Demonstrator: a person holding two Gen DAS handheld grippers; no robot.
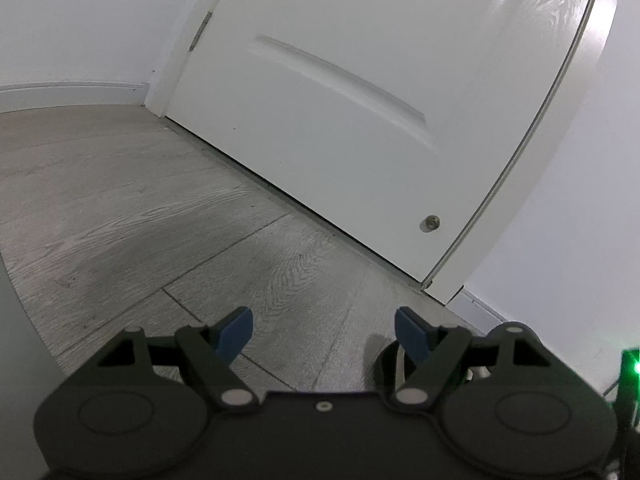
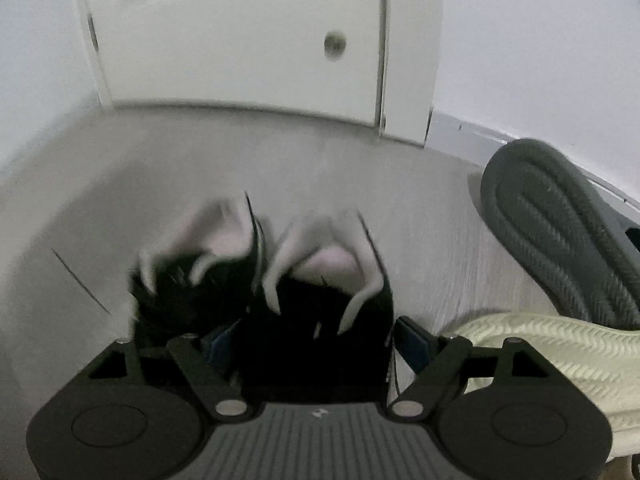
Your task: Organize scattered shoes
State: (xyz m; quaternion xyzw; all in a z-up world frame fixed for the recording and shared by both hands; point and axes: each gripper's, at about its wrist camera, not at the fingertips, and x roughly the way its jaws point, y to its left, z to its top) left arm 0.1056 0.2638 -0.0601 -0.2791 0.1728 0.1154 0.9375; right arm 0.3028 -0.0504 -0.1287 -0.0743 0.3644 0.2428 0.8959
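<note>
The left gripper [image 1: 324,330] hangs low over the pale wood floor [image 1: 140,216] with its blue pads [image 1: 234,334] spread wide and nothing between them, only bare plank. Just behind its right-hand pad a dark, rounded object [image 1: 386,360] pokes out, too hidden to name. The right gripper [image 2: 316,340] is also spread wide, and a pair of black shoes with white straps [image 2: 264,276] sits side by side on the floor straight ahead of it. The nearer, right-hand shoe of the pair reaches back into the gap between the fingers, while the other shoe lies partly over the left pad [image 2: 220,342]. The picture is smeared there, so I cannot tell whether either pad presses on the shoe. The right pad looks to stand just clear of its side. Only the right wrist view shows footwear: besides the black pair, a grey shoe [image 2: 560,232] lies tipped with its ribbed sole facing up near the skirting, and a pale yellow-green sole [image 2: 560,352] lies just beside the gripper's right finger. Both views take in the white door [image 1: 340,100] with its small round stop low down; the left one shows it at a slant, with a hinge [image 1: 200,32] on its far edge.
</note>
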